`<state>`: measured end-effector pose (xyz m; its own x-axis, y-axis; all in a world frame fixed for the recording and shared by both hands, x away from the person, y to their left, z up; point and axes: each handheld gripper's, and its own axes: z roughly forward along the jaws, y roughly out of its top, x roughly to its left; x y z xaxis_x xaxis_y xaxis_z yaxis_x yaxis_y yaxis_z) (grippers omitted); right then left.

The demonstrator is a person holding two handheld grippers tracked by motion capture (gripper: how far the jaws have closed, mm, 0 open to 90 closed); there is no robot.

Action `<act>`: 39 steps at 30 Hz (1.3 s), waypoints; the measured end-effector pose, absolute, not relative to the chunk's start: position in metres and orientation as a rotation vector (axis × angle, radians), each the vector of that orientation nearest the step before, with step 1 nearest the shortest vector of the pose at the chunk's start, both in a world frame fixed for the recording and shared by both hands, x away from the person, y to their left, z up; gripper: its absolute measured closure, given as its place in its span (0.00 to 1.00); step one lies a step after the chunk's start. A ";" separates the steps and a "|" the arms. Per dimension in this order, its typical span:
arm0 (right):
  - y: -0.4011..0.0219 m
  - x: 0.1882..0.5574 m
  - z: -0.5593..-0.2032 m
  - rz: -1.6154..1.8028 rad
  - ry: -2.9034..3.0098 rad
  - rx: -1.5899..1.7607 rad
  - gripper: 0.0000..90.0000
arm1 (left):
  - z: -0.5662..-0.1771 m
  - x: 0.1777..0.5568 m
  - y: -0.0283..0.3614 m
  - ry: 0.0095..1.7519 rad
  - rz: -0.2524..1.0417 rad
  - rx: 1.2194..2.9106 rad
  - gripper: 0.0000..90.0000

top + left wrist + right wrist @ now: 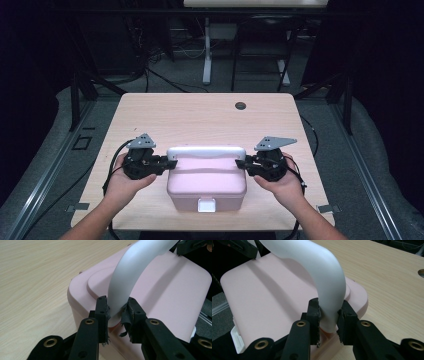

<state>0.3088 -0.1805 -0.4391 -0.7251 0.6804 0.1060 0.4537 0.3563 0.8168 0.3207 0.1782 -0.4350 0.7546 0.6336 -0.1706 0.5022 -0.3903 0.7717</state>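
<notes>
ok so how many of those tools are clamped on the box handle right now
2. The left tool pinches the white handle at its left end, and the right tool pinches its right end, above the pink box.

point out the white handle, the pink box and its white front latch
white handle [206, 152], high view, middle of the top bar
pink box [206, 182], high view, bare lid surface below the handle
white front latch [206, 205], high view, centre of the clasp on the near wall
</notes>
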 end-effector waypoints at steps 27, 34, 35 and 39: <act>-0.181 0.316 -0.416 1.365 2.316 1.063 0.82 | -0.411 0.333 0.181 0.881 0.192 2.011 0.82; -0.183 0.321 -0.413 1.400 2.314 1.101 0.82 | -0.409 0.335 0.181 0.891 0.190 2.002 0.82; -0.183 0.321 -0.413 1.401 2.315 1.100 0.82 | -0.409 0.335 0.181 0.891 0.189 2.004 0.81; -0.183 0.322 -0.413 1.406 2.316 1.106 0.82 | -0.407 0.334 0.184 0.894 0.189 1.997 0.81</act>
